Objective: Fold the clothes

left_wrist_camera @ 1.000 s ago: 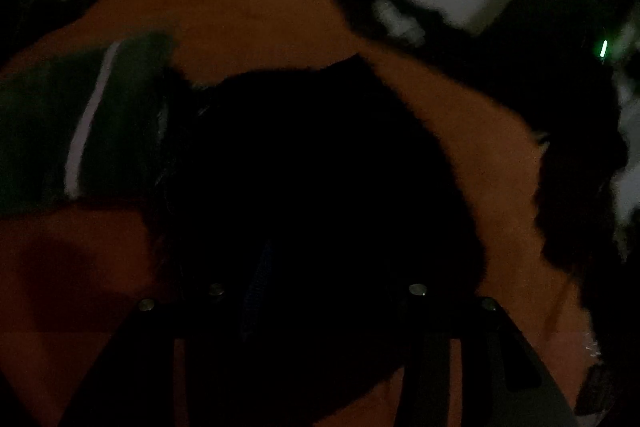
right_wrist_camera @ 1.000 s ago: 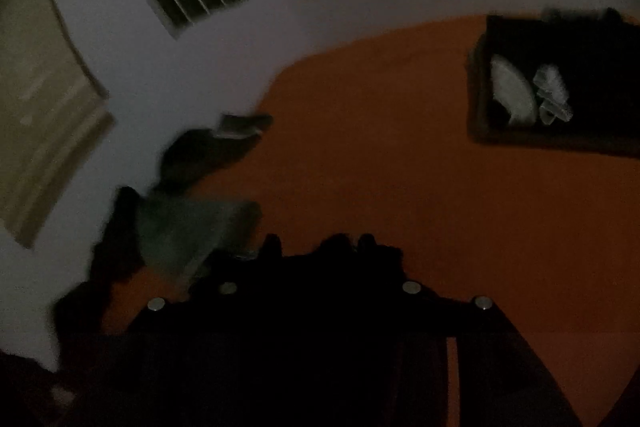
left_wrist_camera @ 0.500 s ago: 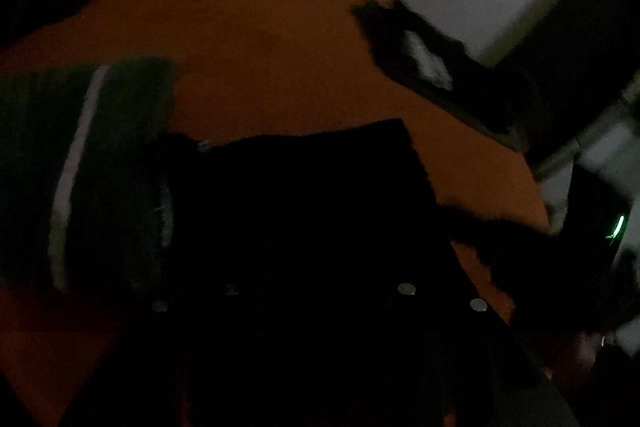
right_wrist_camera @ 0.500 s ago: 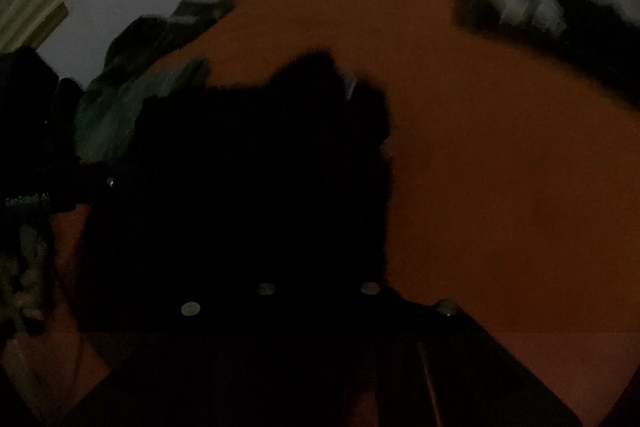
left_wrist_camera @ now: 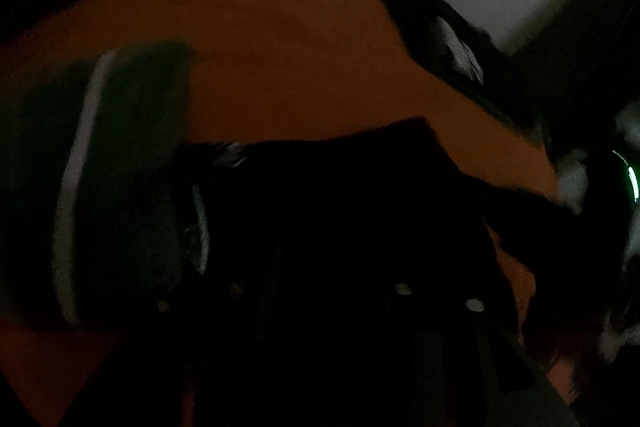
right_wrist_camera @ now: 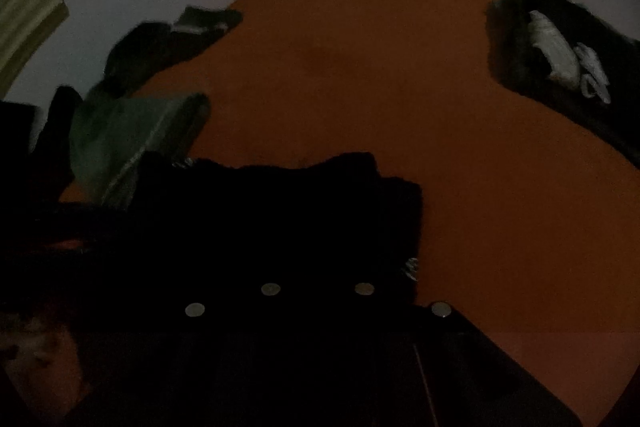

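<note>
A dimly lit orange surface point(right_wrist_camera: 460, 155) is seen in both wrist views, with a pale wall behind it. A black garment point(right_wrist_camera: 280, 211) lies on it directly in front of both grippers, its far edge ragged against the orange. In the left wrist view the same black garment point(left_wrist_camera: 340, 211) fills the lower middle of the picture and covers the fingers almost completely.

The right gripper point(right_wrist_camera: 316, 267) is buried in the dark cloth, and its fingers cannot be made out against the black fabric; its jaws are taken as fully closed, but whether cloth is pinched between them cannot be told. The left gripper point(left_wrist_camera: 320, 267) is lost in the same darkness; its jaws are closing, and it cannot be told whether the pads are pressing on the fabric.

A green garment with a pale stripe point(left_wrist_camera: 120, 179) is spread just beside the black one, on its left; in the right wrist view it appears as a greyish-green folded piece point(right_wrist_camera: 132, 135) touching the black cloth's upper left corner. Farther back, near the wall, a dark crumpled piece point(right_wrist_camera: 168, 43) is laid. At the far right edge of the surface a black item with a whitish patch point(right_wrist_camera: 560, 51) is seen, well apart from the garment being handled.
</note>
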Tool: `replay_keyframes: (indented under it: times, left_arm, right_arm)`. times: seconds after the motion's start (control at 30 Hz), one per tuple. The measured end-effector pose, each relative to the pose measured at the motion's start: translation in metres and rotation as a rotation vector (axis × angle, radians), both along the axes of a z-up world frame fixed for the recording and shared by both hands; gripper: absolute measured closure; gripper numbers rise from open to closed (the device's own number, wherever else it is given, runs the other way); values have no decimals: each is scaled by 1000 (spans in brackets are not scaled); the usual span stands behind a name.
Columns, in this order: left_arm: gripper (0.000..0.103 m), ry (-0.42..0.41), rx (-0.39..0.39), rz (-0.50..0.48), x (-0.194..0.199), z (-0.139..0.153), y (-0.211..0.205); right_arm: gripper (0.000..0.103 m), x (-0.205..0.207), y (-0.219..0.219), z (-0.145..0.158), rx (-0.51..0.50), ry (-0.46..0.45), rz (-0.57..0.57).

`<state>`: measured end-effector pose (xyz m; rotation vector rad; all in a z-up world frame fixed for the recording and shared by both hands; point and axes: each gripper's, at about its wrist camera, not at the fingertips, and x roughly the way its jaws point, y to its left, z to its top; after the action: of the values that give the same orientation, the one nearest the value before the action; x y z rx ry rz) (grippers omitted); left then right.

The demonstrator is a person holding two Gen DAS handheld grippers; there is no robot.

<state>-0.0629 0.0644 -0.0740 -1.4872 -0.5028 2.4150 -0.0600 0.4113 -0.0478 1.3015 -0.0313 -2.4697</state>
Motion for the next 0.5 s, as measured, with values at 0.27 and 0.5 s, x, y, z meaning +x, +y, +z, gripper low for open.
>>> replay_keyframes:
  times: [0.27, 0.5]
  left_arm:
    - [65, 102, -202, -241, 134, 26, 56]
    - [76, -6, -284, -35, 148, -18, 0]
  right_arm:
    - [98, 166, -28, 17, -64, 64, 10]
    - [103, 186, 15, -19, -34, 8, -81]
